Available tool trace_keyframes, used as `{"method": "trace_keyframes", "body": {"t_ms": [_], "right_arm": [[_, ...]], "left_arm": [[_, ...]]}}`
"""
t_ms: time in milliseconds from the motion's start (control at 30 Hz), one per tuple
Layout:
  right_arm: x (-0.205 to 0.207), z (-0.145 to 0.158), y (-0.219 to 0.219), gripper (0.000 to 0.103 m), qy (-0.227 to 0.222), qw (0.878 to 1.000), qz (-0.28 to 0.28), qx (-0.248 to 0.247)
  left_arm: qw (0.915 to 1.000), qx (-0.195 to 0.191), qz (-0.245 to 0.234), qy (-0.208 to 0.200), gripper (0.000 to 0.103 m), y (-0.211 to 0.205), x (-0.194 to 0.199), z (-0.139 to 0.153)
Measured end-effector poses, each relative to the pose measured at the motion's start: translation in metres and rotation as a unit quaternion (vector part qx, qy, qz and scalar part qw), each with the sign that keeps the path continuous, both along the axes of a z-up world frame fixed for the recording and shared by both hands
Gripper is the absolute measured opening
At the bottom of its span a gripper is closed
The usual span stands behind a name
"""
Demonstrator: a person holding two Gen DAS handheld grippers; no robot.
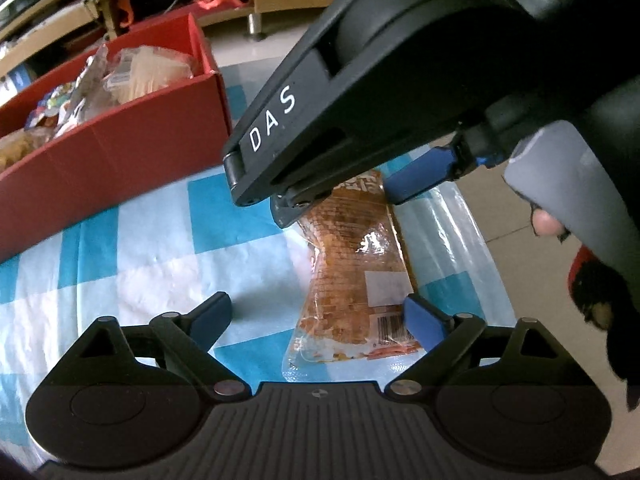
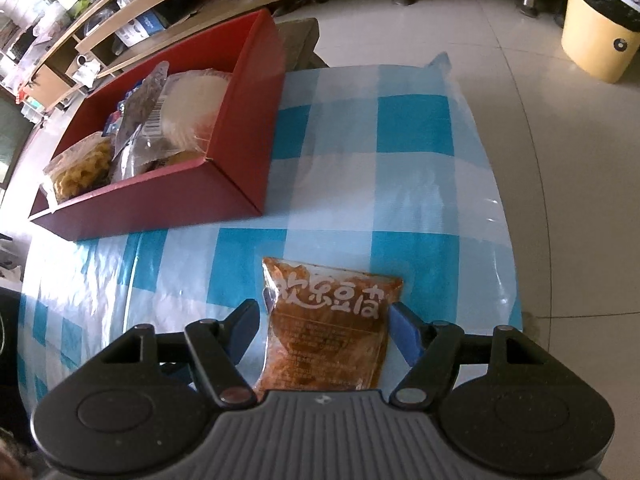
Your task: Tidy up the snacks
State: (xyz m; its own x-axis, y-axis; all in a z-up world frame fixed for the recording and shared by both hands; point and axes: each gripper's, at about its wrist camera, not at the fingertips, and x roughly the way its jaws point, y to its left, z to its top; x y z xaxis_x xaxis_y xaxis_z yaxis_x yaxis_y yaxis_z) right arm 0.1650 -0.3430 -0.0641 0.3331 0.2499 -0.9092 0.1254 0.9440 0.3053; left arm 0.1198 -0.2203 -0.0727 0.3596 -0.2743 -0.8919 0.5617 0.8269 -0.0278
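The snack packet (image 2: pixel 326 330) is a flat, clear-sided pouch of reddish-brown food with large white Chinese lettering across its upper half and fine print below. It lies flat on the bench (image 2: pixel 416 124), which wears a blue-and-white checked cloth. The right gripper (image 2: pixel 322 330) has its jaws spread to either side of the packet, which sits between them; whether the blue pads touch its edges cannot be told. Ahead and to the left of these jaws stands the red box (image 2: pixel 236 132), already holding several bagged snacks.

The left wrist view shows the packet's other end (image 1: pixel 360 272): a barcode, a white label and a clear sealed margin. The left gripper (image 1: pixel 320 316) also has its jaws spread, the packet lying toward the right-hand one, whose pad overlaps its edge. This view alone shows the right gripper's dark body (image 1: pixel 360 92), marked "DAS", reaching down over the far end of the packet. Only the right wrist view shows the yellow bin (image 2: pixel 600 36) on the tiled floor (image 2: pixel 560 200) beyond the bench.
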Motion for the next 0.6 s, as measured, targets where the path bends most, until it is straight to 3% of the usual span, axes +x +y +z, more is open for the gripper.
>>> {"method": "trace_keyframes", "body": {"t_ms": [133, 367, 433, 500, 567, 600], "right_arm": [[-0.001, 0.003, 0.002, 0.052, -0.008, 1.0, 0.008, -0.007], [-0.001, 0.011, 0.008, 0.036, -0.017, 0.999, 0.018, 0.025], [-0.001, 0.012, 0.008, 0.036, -0.018, 0.999, 0.018, 0.031], [-0.001, 0.014, 0.008, 0.037, -0.013, 0.999, 0.014, 0.028], [0.0, 0.014, 0.01, 0.053, -0.008, 1.0, 0.015, 0.008], [-0.001, 0.014, 0.011, 0.058, -0.008, 1.0, 0.012, -0.004]], "left_arm": [[0.9997, -0.012, -0.021, 0.01, 0.063, 0.004, -0.009, 0.007], [0.9996, 0.001, -0.026, 0.011, 0.054, 0.011, -0.009, 0.014], [0.9996, 0.002, -0.026, 0.007, 0.054, 0.018, -0.01, 0.016], [0.9996, 0.008, -0.026, 0.006, 0.061, 0.018, -0.008, 0.015], [0.9997, 0.019, -0.017, -0.005, 0.076, 0.018, -0.009, 0.012], [0.9996, 0.022, -0.017, -0.01, 0.077, 0.018, -0.009, 0.012]]}}
